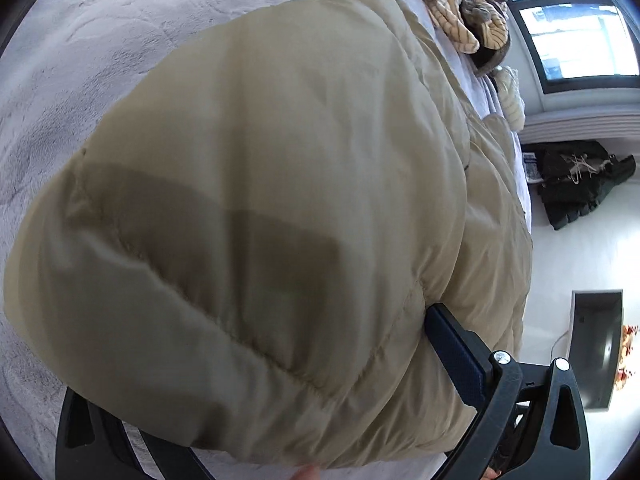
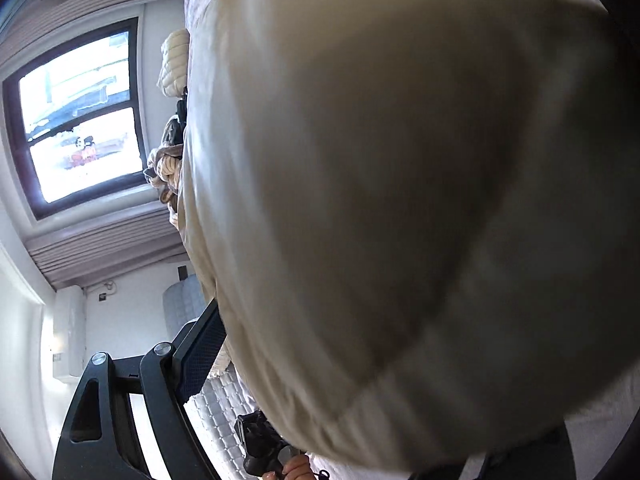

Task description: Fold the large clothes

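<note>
A large beige puffer jacket [image 1: 280,184] lies on a light grey plush bed cover [image 1: 80,40] and fills most of the left wrist view. My left gripper [image 1: 280,360] is shut on the jacket's hem; the right finger [image 1: 456,356] shows against the fabric, the left finger is hidden under it. In the right wrist view the same jacket [image 2: 400,200] hangs close over the lens. My right gripper [image 2: 340,360] is shut on the jacket; only its left finger [image 2: 200,352] shows.
A pile of striped and knitted clothes [image 1: 460,4] lies at the bed's far edge. Black garments [image 1: 576,184] lie on the white floor by the window [image 1: 576,32]. A dark box [image 1: 600,344] stands on the floor. A quilted mattress edge [image 2: 224,412] shows below the jacket.
</note>
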A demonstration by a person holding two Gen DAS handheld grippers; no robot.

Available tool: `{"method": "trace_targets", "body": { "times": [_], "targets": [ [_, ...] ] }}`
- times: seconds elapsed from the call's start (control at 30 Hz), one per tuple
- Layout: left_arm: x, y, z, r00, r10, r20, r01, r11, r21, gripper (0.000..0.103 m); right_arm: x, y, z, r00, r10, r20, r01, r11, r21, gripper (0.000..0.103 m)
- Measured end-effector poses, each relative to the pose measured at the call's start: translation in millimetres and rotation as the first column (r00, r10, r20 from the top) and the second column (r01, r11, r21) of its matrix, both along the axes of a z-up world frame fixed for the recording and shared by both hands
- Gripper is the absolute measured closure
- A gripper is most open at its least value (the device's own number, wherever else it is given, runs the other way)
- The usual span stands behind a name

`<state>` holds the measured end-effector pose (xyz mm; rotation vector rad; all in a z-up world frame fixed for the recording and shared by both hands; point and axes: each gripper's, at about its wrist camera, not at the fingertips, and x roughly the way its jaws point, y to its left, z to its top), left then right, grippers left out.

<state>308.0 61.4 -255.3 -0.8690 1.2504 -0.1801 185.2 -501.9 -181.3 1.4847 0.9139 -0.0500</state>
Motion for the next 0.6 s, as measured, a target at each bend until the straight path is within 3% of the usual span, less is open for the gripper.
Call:
{"method": "trace_targets", "body": {
  "times": [0.1, 0.17, 0.23, 0.3, 0.37, 0.43, 0.6],
  "targets": [
    [-4, 3, 2, 1.0, 0.008, -0.007, -0.008, 1.0, -0.007, 0.004, 1, 0, 0, 1.0, 0.002, -0.002, -0.002, 1.0, 0.009, 0.015],
    [-5, 5, 5, 1.0, 0.0, 0.013, 0.001, 0.999, -0.045, 0.028, 0, -1, 1, 1.0, 0.006, -0.001, -0.006, 1.0, 0.018, 0.017],
    [-5, 8, 9, 0.999, -0.004, 0.038, 0.008, 0.994, -0.109, 0.065, 0, -2, 2, 1.0, 0.008, -0.012, -0.008, 0.999, 0.032, 0.022],
    [-6, 9, 15, 0.998, -0.005, 0.063, 0.013, 0.992, -0.129, 0.077, -2, -4, 2, 1.0, 0.007, -0.016, -0.006, 0.999, 0.051, 0.036],
    [-9, 8, 26, 0.995, -0.015, 0.101, 0.028, 0.992, -0.127, 0.083, -4, -5, 4, 1.0, 0.01, -0.012, -0.009, 0.998, 0.068, 0.061],
    [-13, 8, 38, 0.991, -0.016, 0.134, 0.034, 0.991, -0.132, 0.085, -5, -5, 7, 1.0, 0.017, -0.006, -0.017, 0.998, 0.067, 0.071],
    [-32, 13, 70, 0.981, 0.004, 0.194, 0.024, 0.99, -0.141, 0.087, 1, 1, 24, 0.997, 0.06, 0.047, -0.063, 0.996, 0.062, 0.08]
  ]
}}
